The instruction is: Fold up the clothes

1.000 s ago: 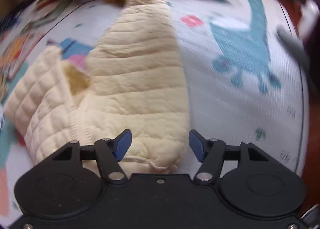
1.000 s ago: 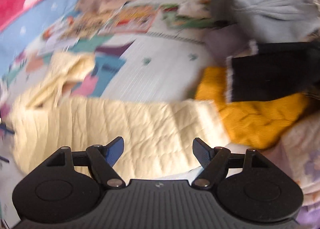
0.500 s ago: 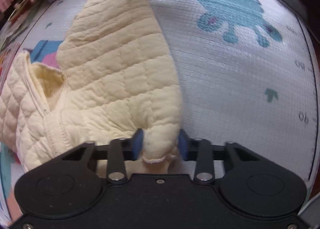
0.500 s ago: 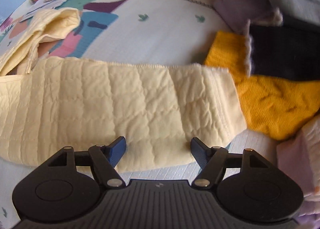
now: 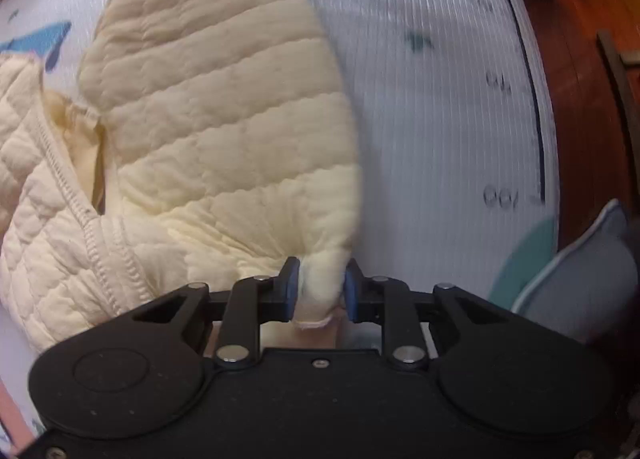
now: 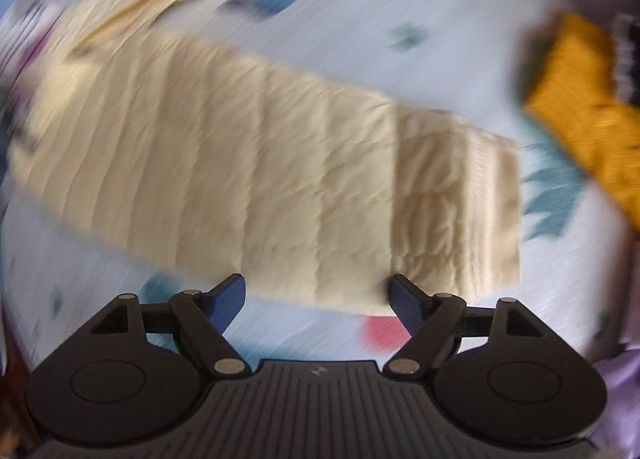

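the left gripper (image 5: 318, 287) is pinching a corner of the cream quilted garment (image 5: 224, 107) lying on the play mat (image 5: 440, 119); the right gripper (image 6: 316, 299) is hovering spread at its far end, likely needing a grip before folding.

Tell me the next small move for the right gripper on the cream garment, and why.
Probably ease the right gripper forward and close it on the near edge of the cream garment. Its jaws stand open with nothing between them, the edge lying just ahead, while the left gripper is already shut on a corner. A fold likely needs both ends held.
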Available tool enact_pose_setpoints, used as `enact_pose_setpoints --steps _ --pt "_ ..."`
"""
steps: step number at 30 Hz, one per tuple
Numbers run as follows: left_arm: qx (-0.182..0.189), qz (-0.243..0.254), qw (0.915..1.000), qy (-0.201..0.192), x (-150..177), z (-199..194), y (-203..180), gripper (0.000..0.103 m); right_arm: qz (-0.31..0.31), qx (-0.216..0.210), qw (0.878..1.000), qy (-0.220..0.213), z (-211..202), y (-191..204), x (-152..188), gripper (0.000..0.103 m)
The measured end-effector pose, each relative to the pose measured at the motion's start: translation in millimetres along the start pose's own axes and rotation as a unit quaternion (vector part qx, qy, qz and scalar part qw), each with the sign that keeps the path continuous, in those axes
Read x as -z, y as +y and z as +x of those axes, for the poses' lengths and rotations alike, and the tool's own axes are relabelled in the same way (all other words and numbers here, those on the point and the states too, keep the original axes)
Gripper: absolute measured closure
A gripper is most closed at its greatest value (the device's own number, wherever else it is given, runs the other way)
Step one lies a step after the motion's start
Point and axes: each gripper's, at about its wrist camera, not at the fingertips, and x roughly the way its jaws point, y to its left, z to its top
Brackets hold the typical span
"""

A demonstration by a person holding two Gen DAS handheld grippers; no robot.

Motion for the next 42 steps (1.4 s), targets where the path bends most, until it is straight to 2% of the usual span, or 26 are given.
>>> enact_pose_setpoints --steps 2,3,6,8,11,12,15,18,20,22,23,28,32,33,34,37,41,42 --pt "0.007 -0.016 0.9998 0.012 -1 -1 3 0.066 -0.025 -0.017 0.999 0.029 4 19 7 0.020" --pt "0.014 -0.026 0.9994 0.017 -2 -2 4 0.052 -0.038 -0.026 0.998 0.043 5 29 10 0.018" --pt "0.042 -0.062 0.9972 0.000 -11 -19 16 0.050 -0.022 -0.062 0.997 0.045 -2 28 12 0.019" --pt "0.057 -0.090 0.9940 -0.025 -17 -36 29 0.050 0.005 -0.091 0.996 0.021 -16 17 8 0.021" --pt "0.038 -0.129 0.9883 -0.071 -27 -60 52 0.050 0.047 -0.119 0.991 -0.029 -40 -2 -4 0.021" --pt "0.027 -0.146 0.9850 -0.088 -30 -67 62 0.050 0.063 -0.119 0.990 -0.048 -47 -9 -11 0.021" --pt "-0.074 -0.191 0.9708 -0.124 -47 -78 92 0.050 0.115 -0.122 0.980 -0.105 -67 -30 -33 0.021" --pt "-0.165 -0.252 0.9429 -0.142 -69 -84 127 0.050 0.178 -0.129 0.965 -0.146 -72 -50 -51 0.021" --pt "-0.206 -0.278 0.9275 -0.142 -85 -87 145 0.050 0.214 -0.129 0.955 -0.163 -71 -59 -56 0.021" --pt "-0.255 -0.279 0.9176 -0.123 -102 -86 161 0.050 0.243 -0.133 0.946 -0.170 -66 -65 -56 0.021" --pt "-0.269 -0.278 0.9153 -0.111 -113 -81 168 0.050 0.256 -0.134 0.942 -0.174 -63 -66 -55 0.021" --pt "-0.291 -0.251 0.9220 -0.046 -151 -45 192 0.049 0.301 -0.149 0.926 -0.172 -45 -66 -46 0.022" --pt "-0.293 -0.260 0.9203 0.000 -158 -23 214 0.049 0.323 -0.171 0.916 -0.164 -34 -63 -39 0.022" --pt "-0.291 -0.264 0.9194 0.009 -155 -21 218 0.063 0.325 -0.176 0.915 -0.163 -32 -61 -37 0.022" --pt "-0.290 -0.268 0.9185 0.018 -153 -20 222 0.082 0.327 -0.181 0.913 -0.162 -31 -60 -36 0.022" --pt "-0.289 -0.275 0.9169 0.011 -137 -28 223 0.088 0.324 -0.189 0.913 -0.160 -31 -56 -34 0.022" --pt "-0.276 -0.345 0.8961 -0.044 -109 -60 219 0.089 0.323 -0.203 0.910 -0.161 -29 -48 -40 0.022" --pt "-0.273 -0.362 0.8896 -0.060 -103 -70 219 0.090 0.315 -0.201 0.913 -0.164 -30 -43 -44 0.022"
